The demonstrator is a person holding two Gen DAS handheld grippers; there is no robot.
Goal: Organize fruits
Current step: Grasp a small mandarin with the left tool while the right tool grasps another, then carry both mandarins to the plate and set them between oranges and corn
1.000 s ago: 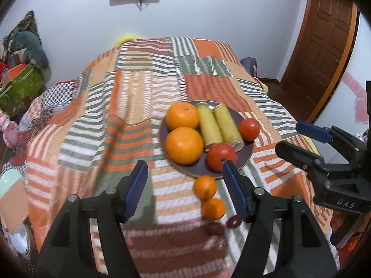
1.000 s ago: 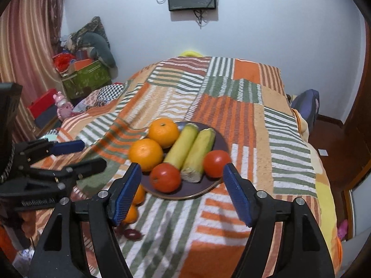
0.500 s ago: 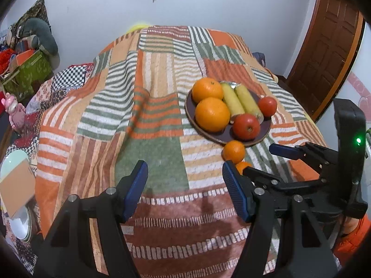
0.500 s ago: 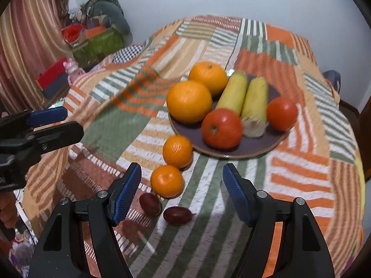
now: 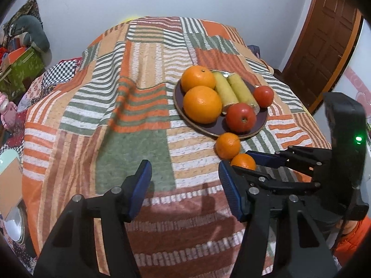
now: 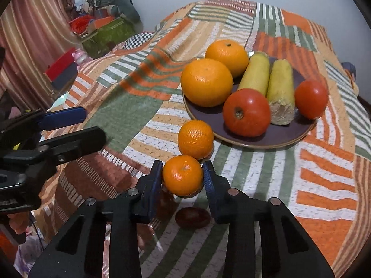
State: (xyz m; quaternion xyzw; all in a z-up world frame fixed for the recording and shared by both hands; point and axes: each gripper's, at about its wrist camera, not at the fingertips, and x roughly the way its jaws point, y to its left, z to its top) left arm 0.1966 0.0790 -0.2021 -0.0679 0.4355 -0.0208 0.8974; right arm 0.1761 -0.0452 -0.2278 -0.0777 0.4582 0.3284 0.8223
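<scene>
Currently your right gripper [image 6: 182, 178] is pitched steeply down toward the quilt [image 6: 129, 106], jaws closing around the near mandarin [image 6: 182, 175]; both blue pads sit against its sides. That mandarin is round, with no long axis to note, and its stem dimple faces up toward the camera. It lies on the quilt just in front of the plate [image 6: 273, 136], touching a second mandarin [image 6: 195, 138] that sits against the plate's near rim. Behind the held fruit a dark red oval fruit [image 6: 192, 217] lies with its long axis across the view.

On the plate, two corn cobs [image 6: 280, 90] lie side by side, long axes running away from you, cut ends nearest.

Your left gripper [image 5: 185, 185] also tilts downward, over bare quilt to the left of the plate; its jaws are closing with nothing between them.
</scene>
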